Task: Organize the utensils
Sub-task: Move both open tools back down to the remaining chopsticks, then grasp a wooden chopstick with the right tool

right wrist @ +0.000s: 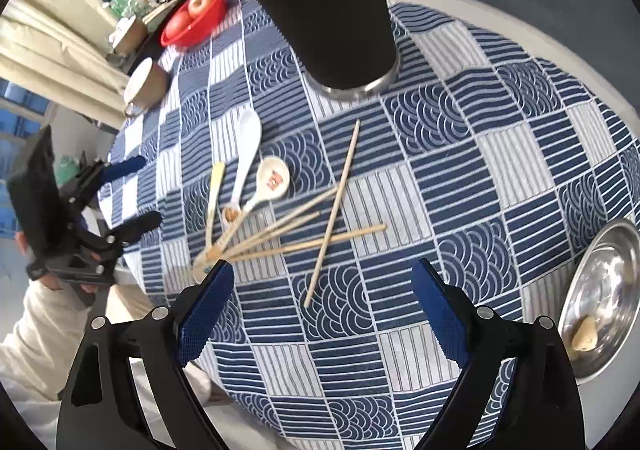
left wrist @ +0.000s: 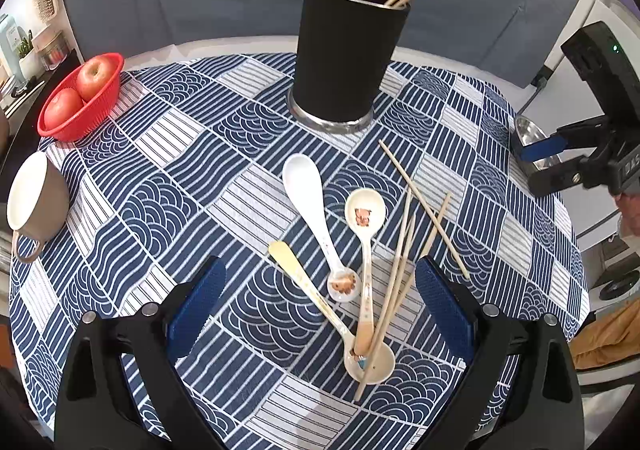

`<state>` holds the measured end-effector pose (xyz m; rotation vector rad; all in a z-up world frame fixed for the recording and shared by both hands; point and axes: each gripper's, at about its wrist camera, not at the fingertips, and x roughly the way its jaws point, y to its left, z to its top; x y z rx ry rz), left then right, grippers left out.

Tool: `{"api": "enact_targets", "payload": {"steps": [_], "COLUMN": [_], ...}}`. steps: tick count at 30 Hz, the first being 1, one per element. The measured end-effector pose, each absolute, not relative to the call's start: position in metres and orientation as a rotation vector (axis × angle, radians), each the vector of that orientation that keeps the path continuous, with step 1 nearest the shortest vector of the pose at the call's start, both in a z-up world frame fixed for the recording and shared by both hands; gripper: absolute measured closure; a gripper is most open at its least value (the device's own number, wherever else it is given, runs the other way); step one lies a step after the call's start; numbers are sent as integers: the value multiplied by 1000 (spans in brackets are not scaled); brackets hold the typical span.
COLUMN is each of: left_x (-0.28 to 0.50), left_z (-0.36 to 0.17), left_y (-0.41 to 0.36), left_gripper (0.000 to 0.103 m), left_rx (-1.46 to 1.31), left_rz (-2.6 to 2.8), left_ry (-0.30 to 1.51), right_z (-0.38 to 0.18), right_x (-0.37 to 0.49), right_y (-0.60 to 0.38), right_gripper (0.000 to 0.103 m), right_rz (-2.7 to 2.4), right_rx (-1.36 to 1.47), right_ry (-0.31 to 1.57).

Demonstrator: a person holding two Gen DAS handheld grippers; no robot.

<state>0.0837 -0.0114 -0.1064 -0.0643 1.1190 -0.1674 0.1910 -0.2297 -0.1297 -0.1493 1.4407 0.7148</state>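
Left gripper [left wrist: 316, 302]: blue pads wide apart, nothing between them but cloth and utensils lying below, untouched. Right gripper [right wrist: 322, 300]: jaws equally wide, empty, hovering above the blue patterned tablecloth [left wrist: 168, 154].

Utensils: three ceramic spoons and loose bamboo chopsticks. White spoon [left wrist: 306, 186] lies bowl-far; picture spoon [left wrist: 365, 210] just right of it; third spoon [left wrist: 370, 364] lies bowl-near, handle running far-left. Chopsticks [left wrist: 394, 274] fan across the third spoon's bowl; one long chopstick [left wrist: 424, 210] crosses them diagonally. Black holder [left wrist: 344, 54] stands upright at far centre, two chopsticks already inside.

Left wrist view only: both apples in the red basket [left wrist: 100, 110] shown clearly, the mug [left wrist: 36, 198] side-on. Right wrist view only: steel dish [right wrist: 604, 298] holding a pale lump, near right.

The pile lies between the left pads, toward the right one; for the right gripper, far-left of the jaws, long chopstick's tip nearest.
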Motion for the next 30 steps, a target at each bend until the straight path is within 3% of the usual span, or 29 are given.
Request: {"api": "enact_targets", "payload": {"steps": [12,20,25,27,28,30], "left_x": [81,89,93,95,96,98], "left_z": [-122,-130,-132,-134,-134,-137], "left_y": [-36,-52,-60,-63,-65,-68], "left_gripper": [10,10,10,10,10,10], "left_rx": [-3,67,114,131,139,159], "left_rz": [-238,-304,-358,-385,-397,-422], "left_ry": [1174,1215,1239,1255,1261,1269], "right_z": [-186,-202,-214,-222,-221,-222], "right_x": [164,157,148,144,143,145], "right_y": [-220,-208,-198,-199,-201,-210], "right_gripper": [24,41,83,87,95,96], "right_rz": [700,635,559,546,545,524], "right_rx": [-170,-232,-311,-302,-275,-191], "right_ry": [1488,1440,1388,1396,1386,1410]}}
